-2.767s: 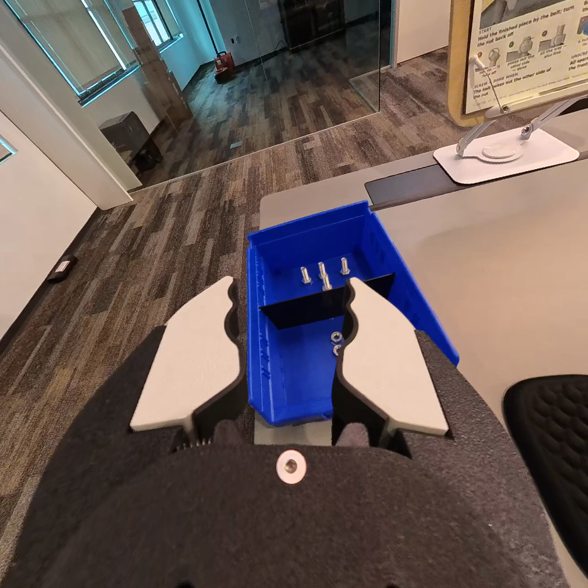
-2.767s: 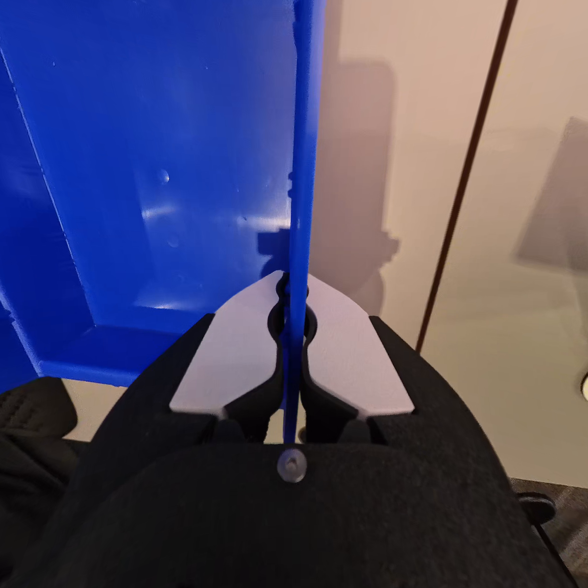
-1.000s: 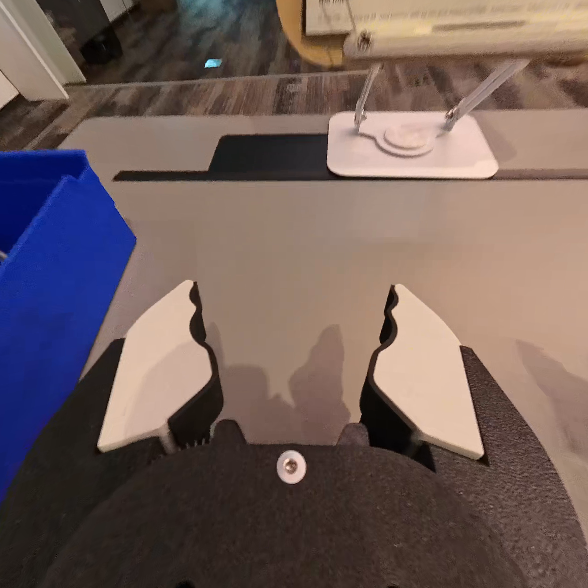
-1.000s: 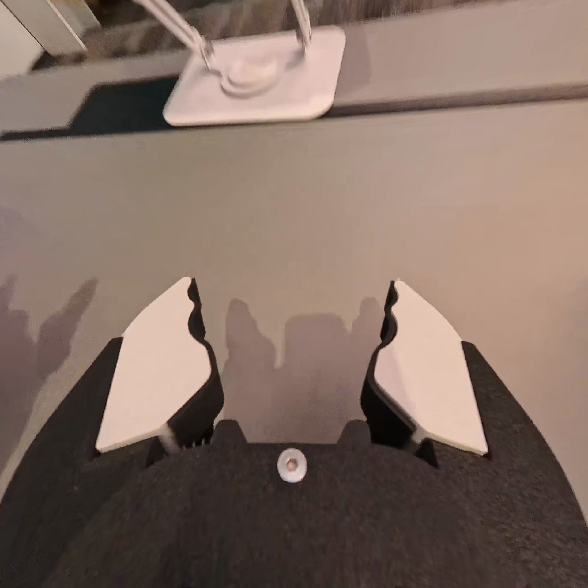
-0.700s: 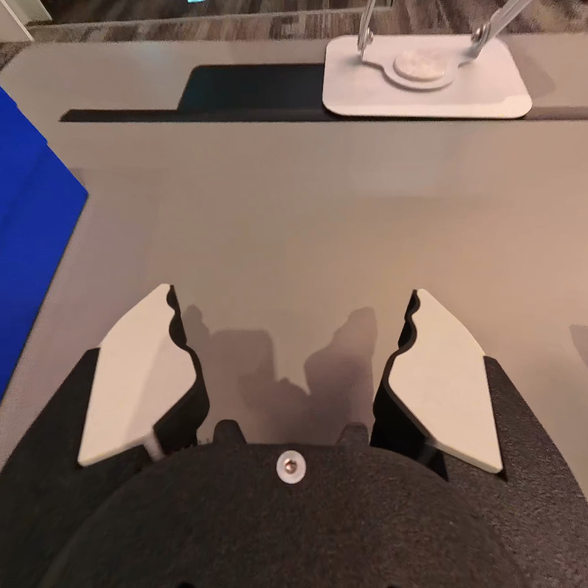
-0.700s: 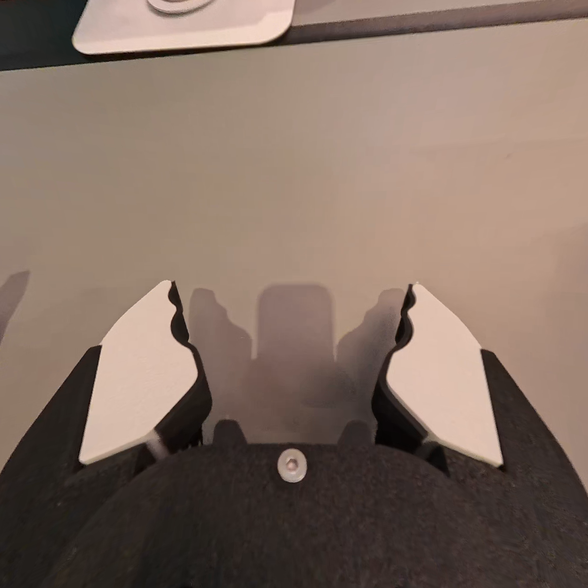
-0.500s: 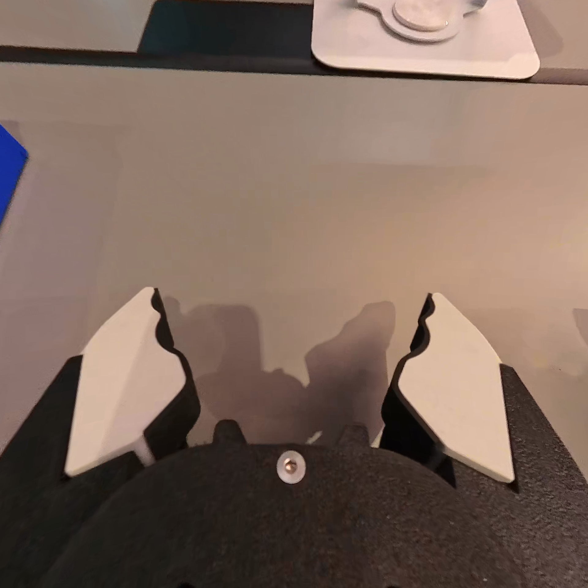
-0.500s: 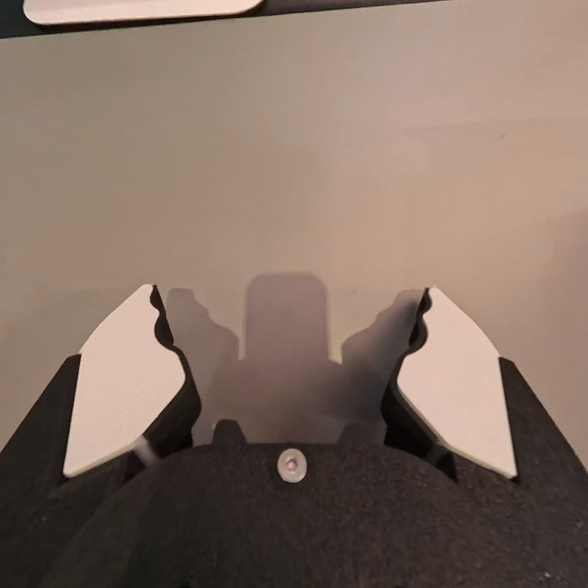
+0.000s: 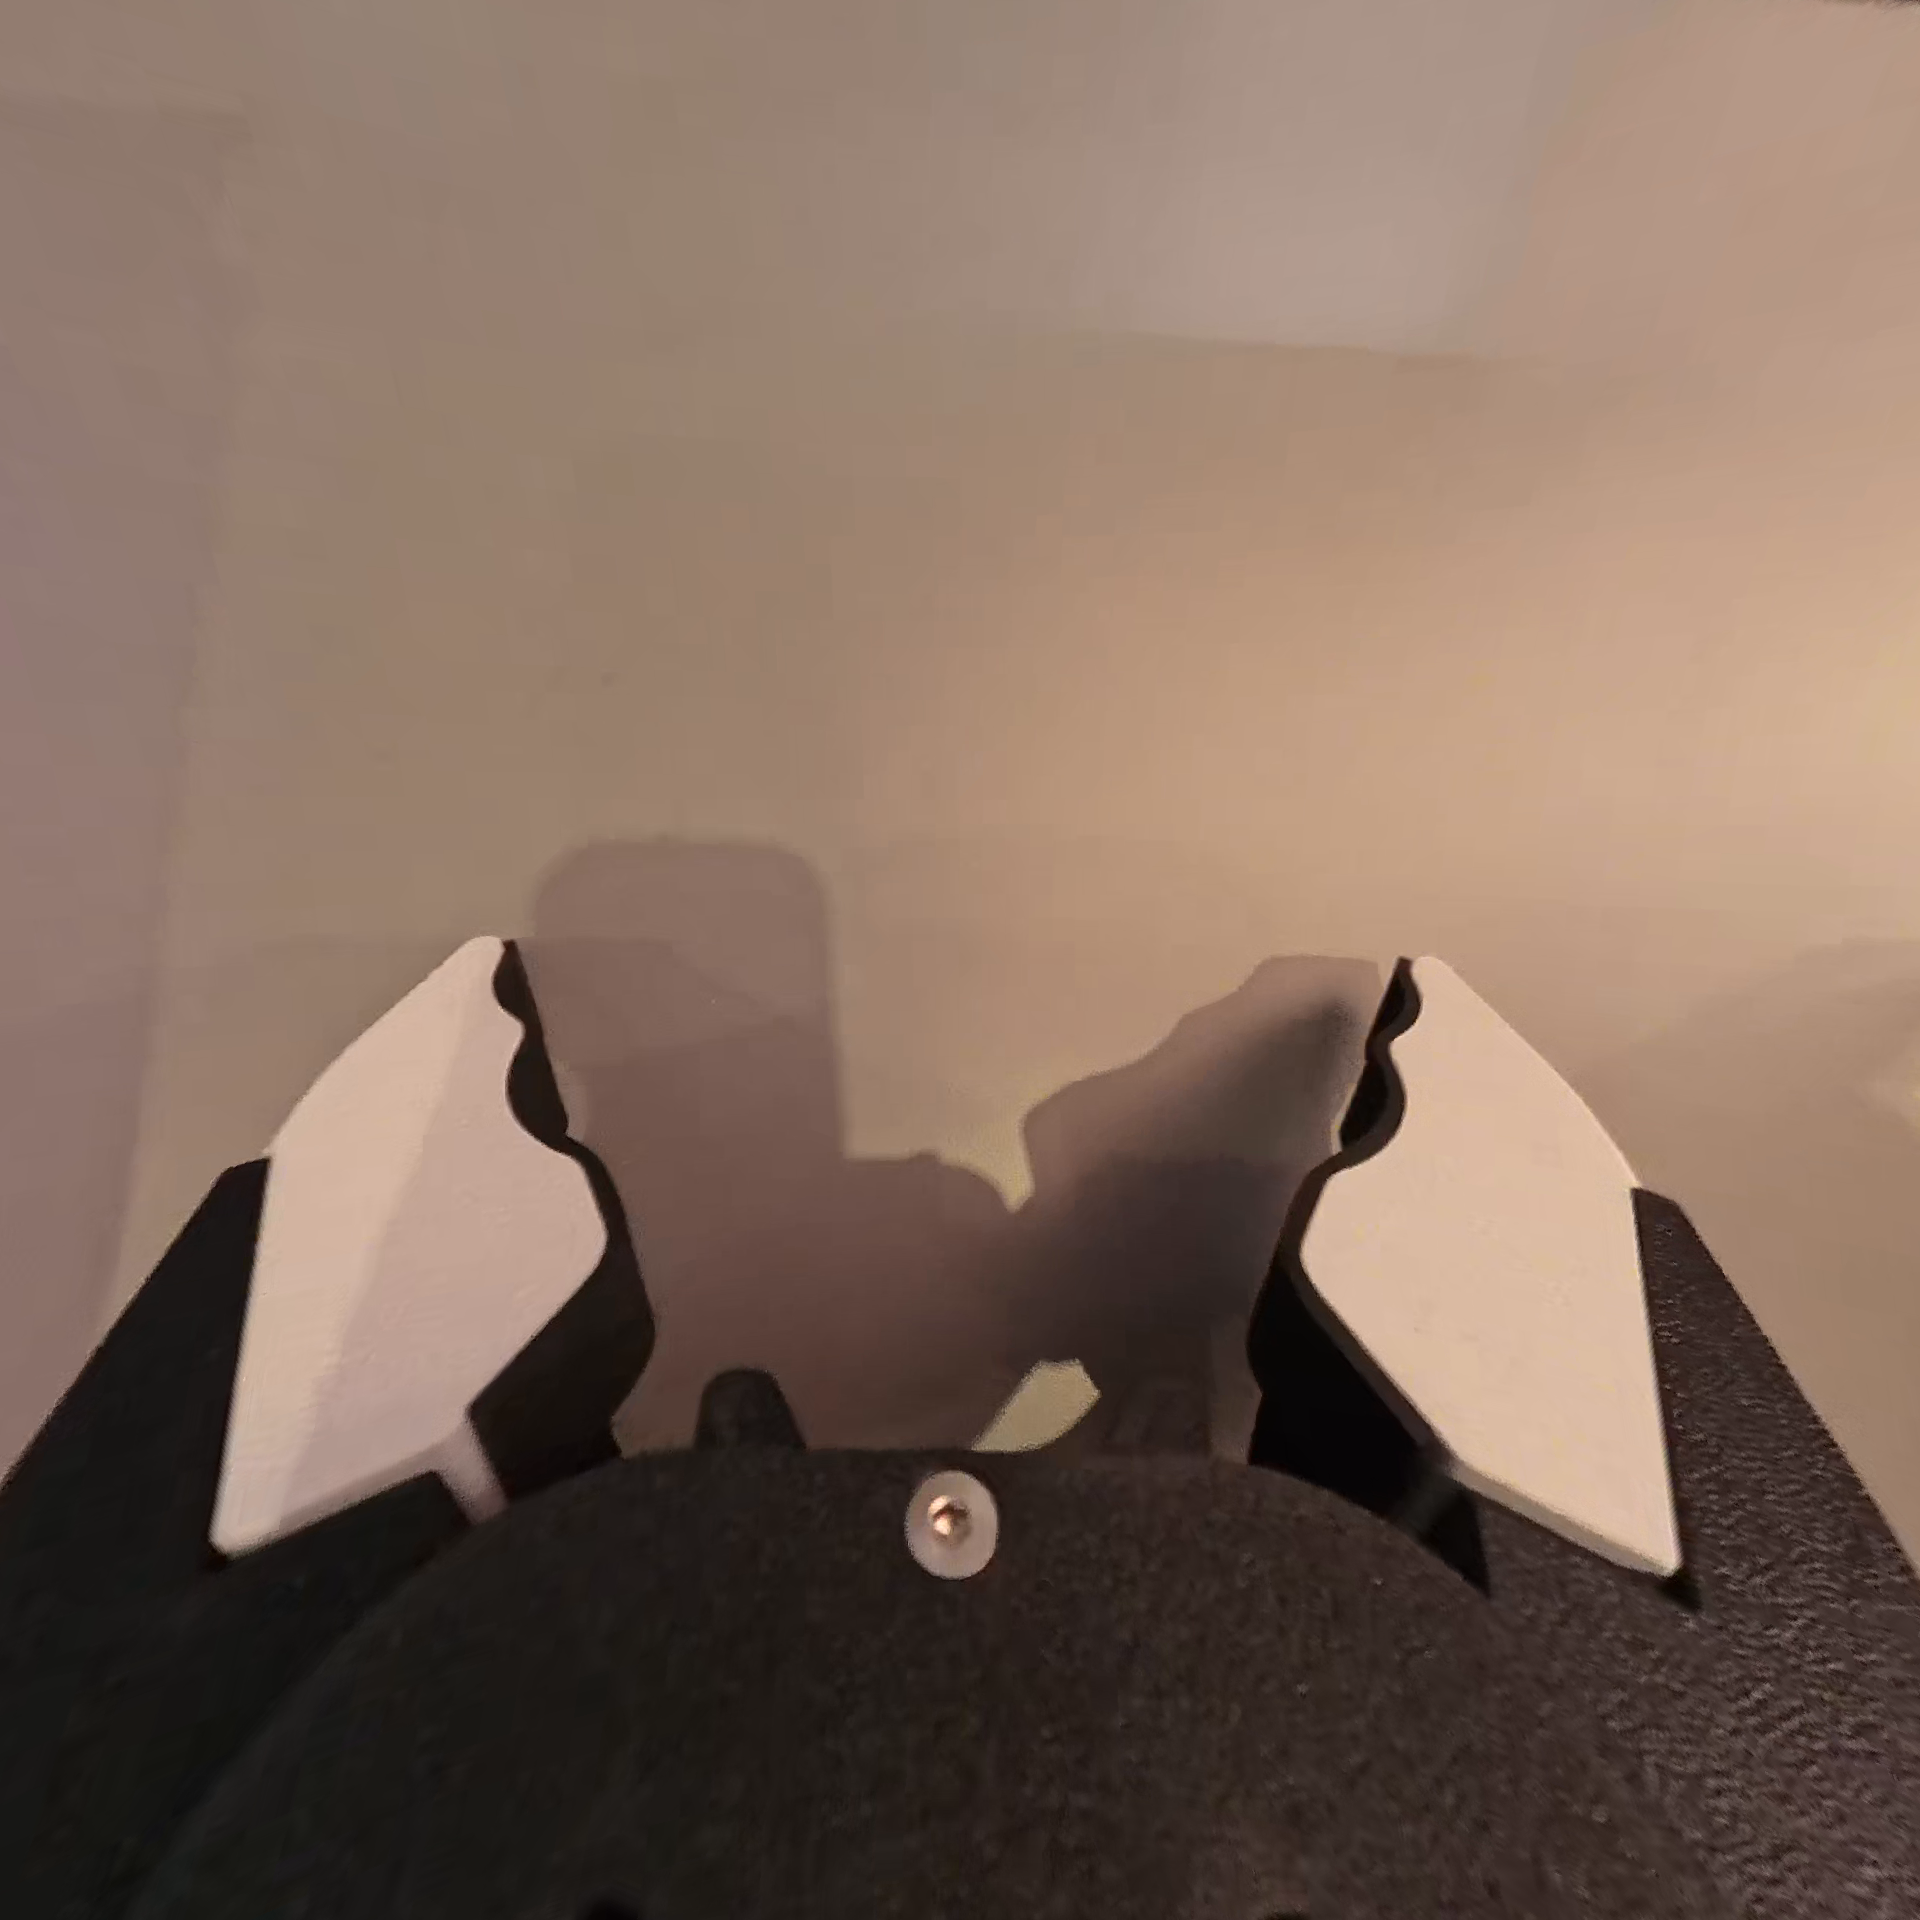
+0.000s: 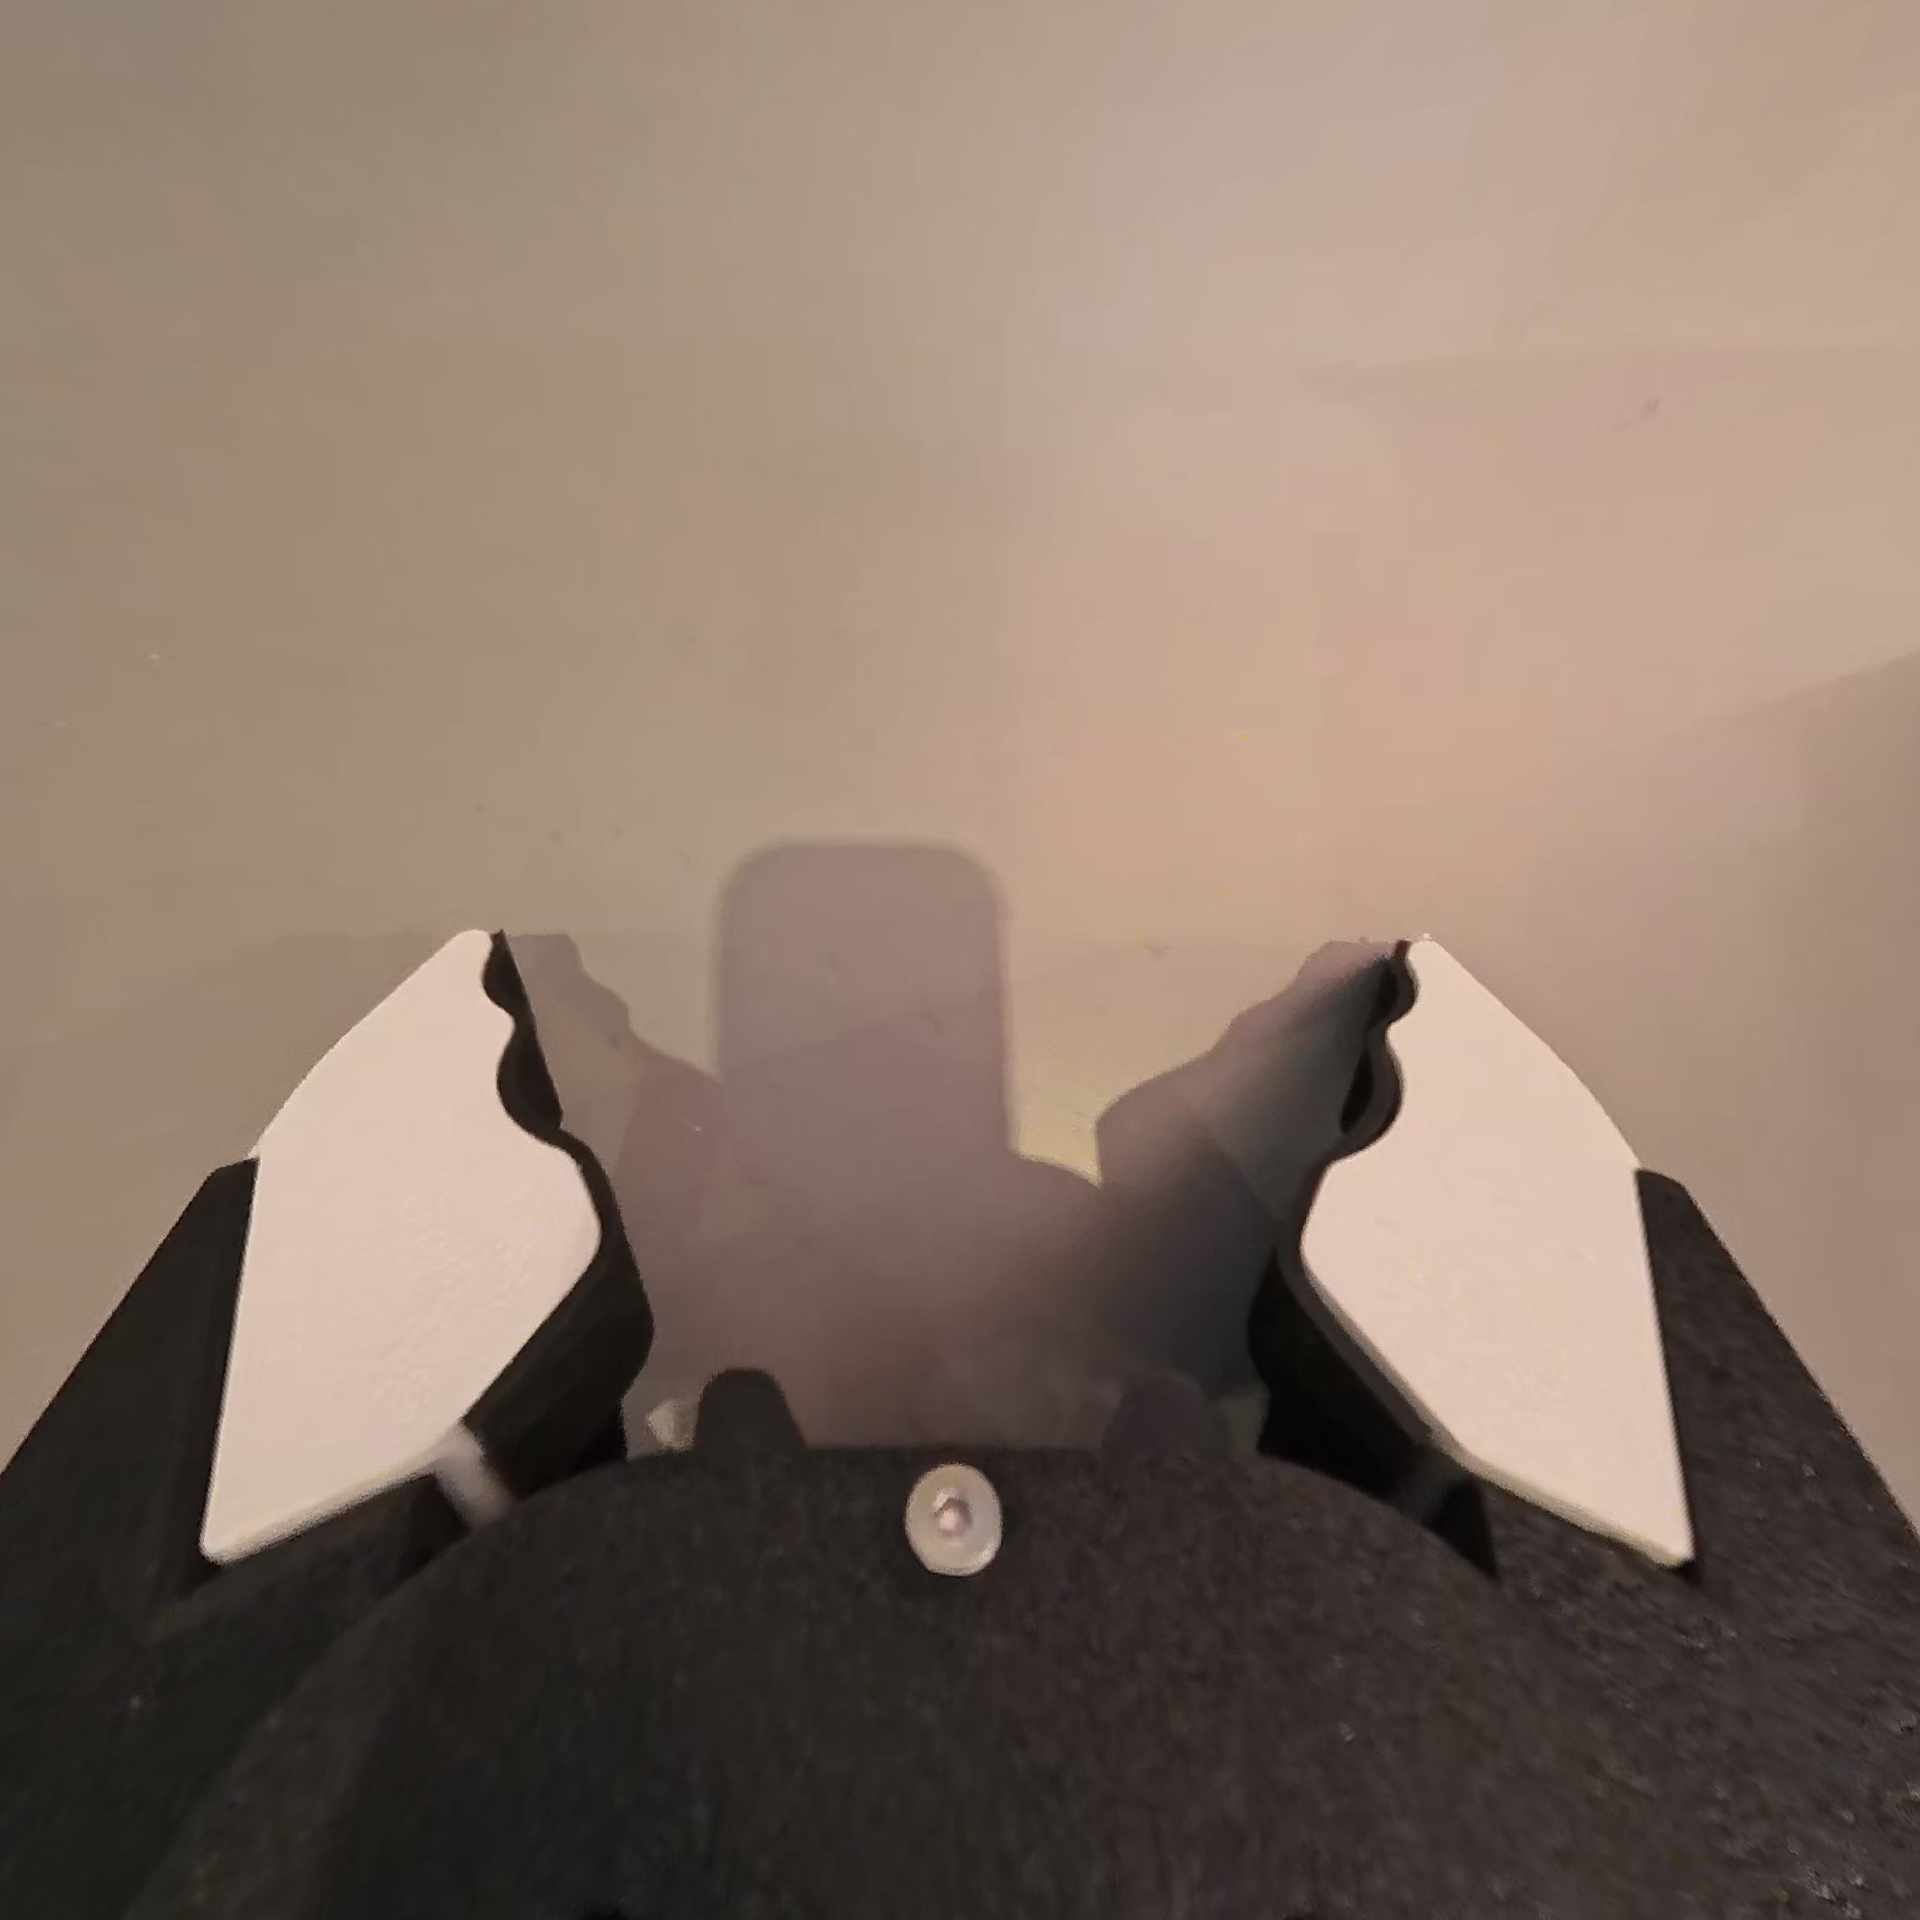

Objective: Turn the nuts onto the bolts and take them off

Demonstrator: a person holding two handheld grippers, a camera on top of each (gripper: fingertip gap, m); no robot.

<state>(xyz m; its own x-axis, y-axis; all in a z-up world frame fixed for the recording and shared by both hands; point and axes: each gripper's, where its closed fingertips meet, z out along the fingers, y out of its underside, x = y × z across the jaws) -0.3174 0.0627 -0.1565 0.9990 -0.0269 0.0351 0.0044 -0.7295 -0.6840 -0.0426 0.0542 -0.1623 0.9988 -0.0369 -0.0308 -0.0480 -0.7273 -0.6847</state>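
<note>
In the left wrist view, the left gripper (image 9: 956, 961) points down at the tabletop (image 9: 935, 468), its two fingers set wide apart at either side of the lower frame, with nothing between them. The gripper's shadow (image 9: 935, 1195) falls on the tabletop between and just ahead of the fingers.

In the right wrist view, the right gripper (image 10: 951, 940) sits the same way above the tabletop (image 10: 935, 416), fingers spread, its shadow (image 10: 862, 1091) lying between them.

Bare tabletop (image 9: 1039, 520) ahead of both tools (only shadows), free passage
</note>
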